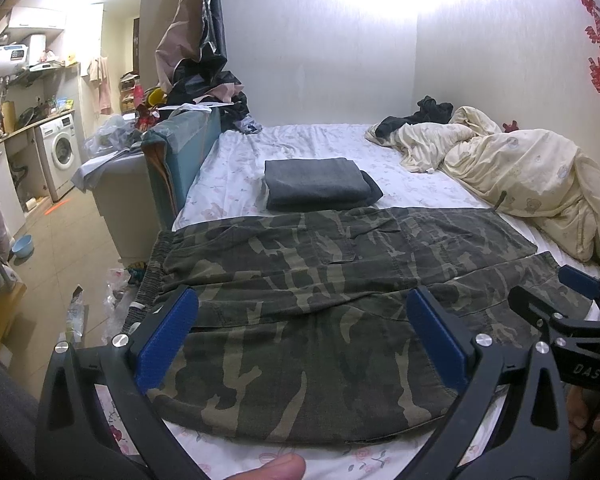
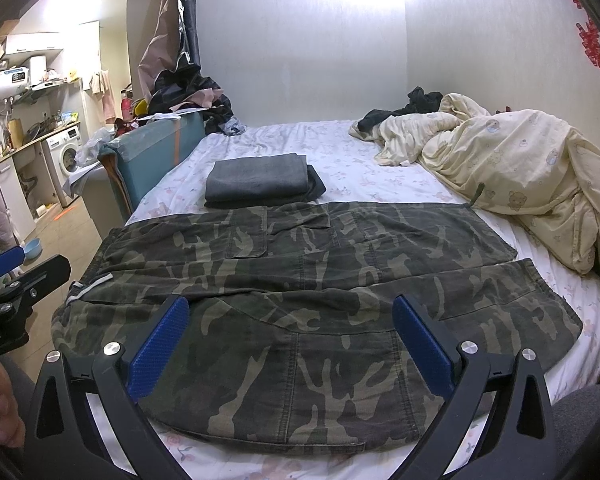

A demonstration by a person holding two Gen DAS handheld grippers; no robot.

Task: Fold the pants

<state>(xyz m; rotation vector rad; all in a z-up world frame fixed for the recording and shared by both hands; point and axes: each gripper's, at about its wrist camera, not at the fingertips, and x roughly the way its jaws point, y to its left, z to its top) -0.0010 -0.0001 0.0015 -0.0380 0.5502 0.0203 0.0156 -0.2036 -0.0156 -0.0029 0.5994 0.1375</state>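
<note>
The bed [image 1: 320, 140] fills most of both views, with a cream duvet [image 1: 520, 176] bunched along its right side. Camouflage pants [image 1: 300, 300] lie flat across the near part of the bed, waistband at the left edge, legs running right. Just behind them sits a stack of folded dark clothes [image 2: 260, 180]. The left tongs [image 1: 302, 334] hang spread wide above the waist end, holding nothing. The right tongs [image 2: 290, 344] are spread too, empty, over the near leg.
</note>
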